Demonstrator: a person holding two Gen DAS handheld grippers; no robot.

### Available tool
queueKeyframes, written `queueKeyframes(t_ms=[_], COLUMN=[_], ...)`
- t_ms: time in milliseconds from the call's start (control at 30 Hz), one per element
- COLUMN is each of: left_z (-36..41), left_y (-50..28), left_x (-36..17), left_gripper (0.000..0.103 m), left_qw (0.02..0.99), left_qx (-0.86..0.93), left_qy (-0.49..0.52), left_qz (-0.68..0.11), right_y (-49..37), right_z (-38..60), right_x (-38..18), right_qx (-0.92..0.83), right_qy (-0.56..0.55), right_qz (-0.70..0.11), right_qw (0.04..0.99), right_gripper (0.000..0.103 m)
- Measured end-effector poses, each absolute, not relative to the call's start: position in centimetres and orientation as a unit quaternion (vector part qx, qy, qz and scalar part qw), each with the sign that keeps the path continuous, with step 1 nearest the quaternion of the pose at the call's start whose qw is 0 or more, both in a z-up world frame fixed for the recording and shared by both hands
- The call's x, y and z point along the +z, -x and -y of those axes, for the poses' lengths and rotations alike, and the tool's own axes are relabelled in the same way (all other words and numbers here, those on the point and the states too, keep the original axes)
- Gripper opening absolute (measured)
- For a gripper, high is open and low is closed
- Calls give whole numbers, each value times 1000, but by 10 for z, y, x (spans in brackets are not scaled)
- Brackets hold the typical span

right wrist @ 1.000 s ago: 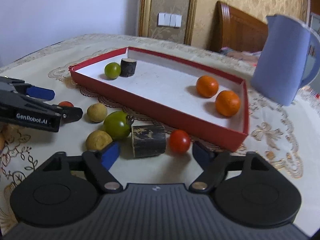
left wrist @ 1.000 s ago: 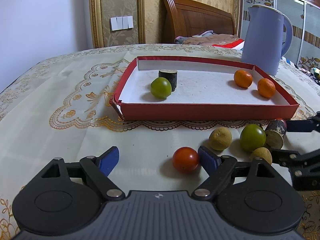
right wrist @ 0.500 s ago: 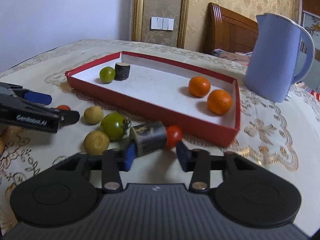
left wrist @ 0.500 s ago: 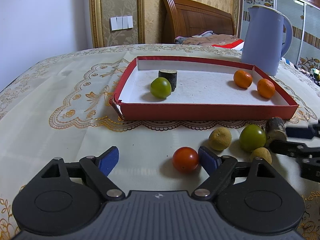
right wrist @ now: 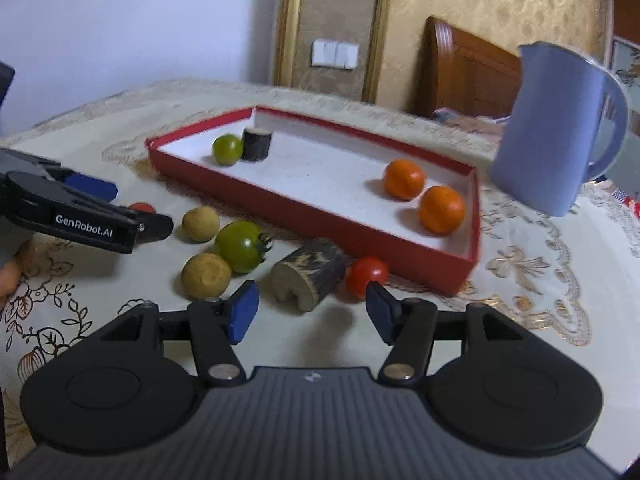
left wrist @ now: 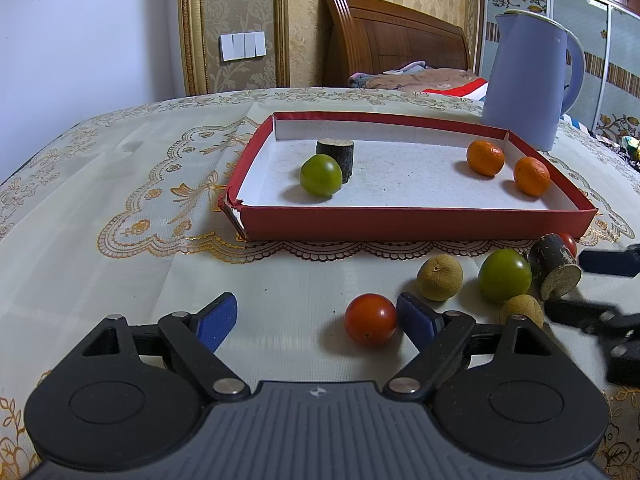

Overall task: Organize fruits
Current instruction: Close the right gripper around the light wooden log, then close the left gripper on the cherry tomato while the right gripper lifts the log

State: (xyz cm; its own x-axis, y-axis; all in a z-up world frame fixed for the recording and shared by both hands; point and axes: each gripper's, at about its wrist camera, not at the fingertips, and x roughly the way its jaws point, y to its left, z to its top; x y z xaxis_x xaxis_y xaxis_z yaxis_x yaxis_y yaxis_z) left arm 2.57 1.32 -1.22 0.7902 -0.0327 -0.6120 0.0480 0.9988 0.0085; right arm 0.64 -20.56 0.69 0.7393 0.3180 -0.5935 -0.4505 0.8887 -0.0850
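Two low tabletop wrist views; left head-on, right oblique; shared red tray [left wrist: 416, 222] [right wrist: 320, 220]

Read in white letters, "GenRobot.AI", printed along the side of the black left gripper [right wrist: 154, 226] in the right wrist view. Seen too, a small white emblem without letters at the front edge of each black ribbed gripper body. Faint dark marks high on the pale blue plastic kettle [left wrist: 528, 84], too small to make out. Nothing else legible.
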Motion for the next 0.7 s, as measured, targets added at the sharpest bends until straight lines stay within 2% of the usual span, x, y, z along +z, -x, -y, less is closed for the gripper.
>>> queueKeyframes(t_ms=[233,367,567,600,667,700], left_z=[-13,-12,-13,-13,-12,-12], left_y=[-26,-26,-26,-26,-26,-26], left_x=[-12,-12,-12,-12,-12,-12], left_gripper=[87,87,88,88,88,88], left_qw=[946,946,946,946,946,946], left_qx=[-21,-21,-21,-21,-21,-21], left_qy=[-12,-12,-14,-14,-14,-13], left_qz=[-323,-323,-324,-324,-324,-324], right_y=[-25,-19,-20,-22,-26,-29], right_z=[195,195,209,204,195,191], right_x=[10,6,4,4,4,5], right_qx=[204,184,169,169,175,174], right_qy=[83,86,53,61,73,76], right_qz=[-304,-310,-321,-319,-317,-317], right_qw=[927,929,930,930,929,929], right_gripper=[56,49,51,49,38,38])
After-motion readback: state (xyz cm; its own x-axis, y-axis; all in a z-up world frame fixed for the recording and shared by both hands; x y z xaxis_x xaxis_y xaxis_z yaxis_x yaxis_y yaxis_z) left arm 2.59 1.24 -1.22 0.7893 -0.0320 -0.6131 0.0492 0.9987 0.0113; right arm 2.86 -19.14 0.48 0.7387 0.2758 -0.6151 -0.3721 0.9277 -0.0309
